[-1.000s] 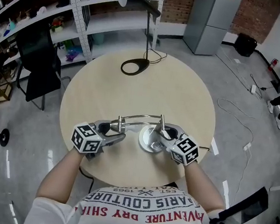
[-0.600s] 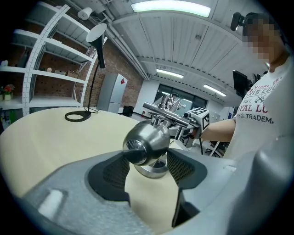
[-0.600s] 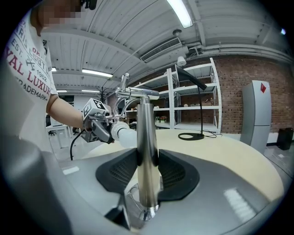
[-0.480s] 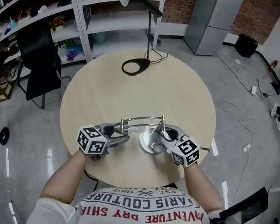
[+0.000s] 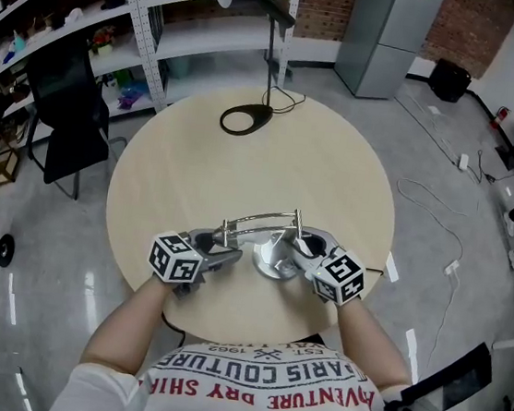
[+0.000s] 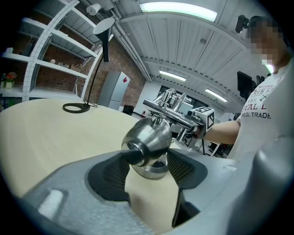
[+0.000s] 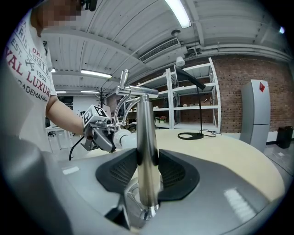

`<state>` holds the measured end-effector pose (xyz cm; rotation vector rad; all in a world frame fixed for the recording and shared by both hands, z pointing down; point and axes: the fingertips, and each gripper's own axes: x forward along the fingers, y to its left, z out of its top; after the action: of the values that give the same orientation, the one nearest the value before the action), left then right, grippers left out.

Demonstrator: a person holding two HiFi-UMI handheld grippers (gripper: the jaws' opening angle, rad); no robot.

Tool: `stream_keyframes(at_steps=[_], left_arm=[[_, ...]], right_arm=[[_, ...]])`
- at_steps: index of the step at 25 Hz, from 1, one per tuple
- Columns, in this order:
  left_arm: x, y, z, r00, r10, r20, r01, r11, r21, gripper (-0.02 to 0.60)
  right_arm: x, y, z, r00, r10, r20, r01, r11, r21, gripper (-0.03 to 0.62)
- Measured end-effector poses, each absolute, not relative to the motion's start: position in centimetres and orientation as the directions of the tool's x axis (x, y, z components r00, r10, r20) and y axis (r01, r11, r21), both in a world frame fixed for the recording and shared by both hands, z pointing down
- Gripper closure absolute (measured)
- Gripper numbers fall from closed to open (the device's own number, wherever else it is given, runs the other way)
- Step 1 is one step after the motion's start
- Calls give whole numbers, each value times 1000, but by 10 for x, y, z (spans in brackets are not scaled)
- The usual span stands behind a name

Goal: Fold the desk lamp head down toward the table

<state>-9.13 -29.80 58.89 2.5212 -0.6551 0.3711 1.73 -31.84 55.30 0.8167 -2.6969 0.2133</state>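
round beige table (image 5: 243,170) stood in front of metal shelves (image 5: 160,11), with a black lamp (image 5: 245,120) at its far edge. near us we saw the left gripper (image 5: 222,250), jaws fairly wide and closed on the chrome lamp head (image 6: 148,137), low over the table. the lamp base (image 5: 272,259) sat between both grippers. the right gripper (image 5: 300,249) pinched the upright post (image 7: 146,151).

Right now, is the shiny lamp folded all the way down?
Not quite, it seems. Done: both grips are on. The right tongs clamp the upright post, steadying it. In hand: the left tongs hold the lamp head, low beside the base. Left: bring the head the last bit down toward the table.
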Motion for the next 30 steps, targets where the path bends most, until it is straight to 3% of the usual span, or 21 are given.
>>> stream_keyframes(at_steps=[13, 23, 28, 30], left_arm=[[-83, -299, 600, 849, -375, 373, -514, -749, 418, 327], [-116, -300, 614, 746, -515, 421, -658, -668, 348, 325], [-124, -277, 606, 751, -525, 400, -656, -660, 365, 333], [-122, -263, 595, 756, -525, 391, -651, -663, 370, 334]], right_arm=[[17, -318, 556, -780, -511, 361, -562, 826, -45, 447], [30, -321, 543, -756, -555, 347, -614, 785, -82, 413], [43, -303, 534, -730, -588, 349, -647, 758, -77, 418], [44, -287, 527, -725, -586, 361, -649, 757, -73, 447]])
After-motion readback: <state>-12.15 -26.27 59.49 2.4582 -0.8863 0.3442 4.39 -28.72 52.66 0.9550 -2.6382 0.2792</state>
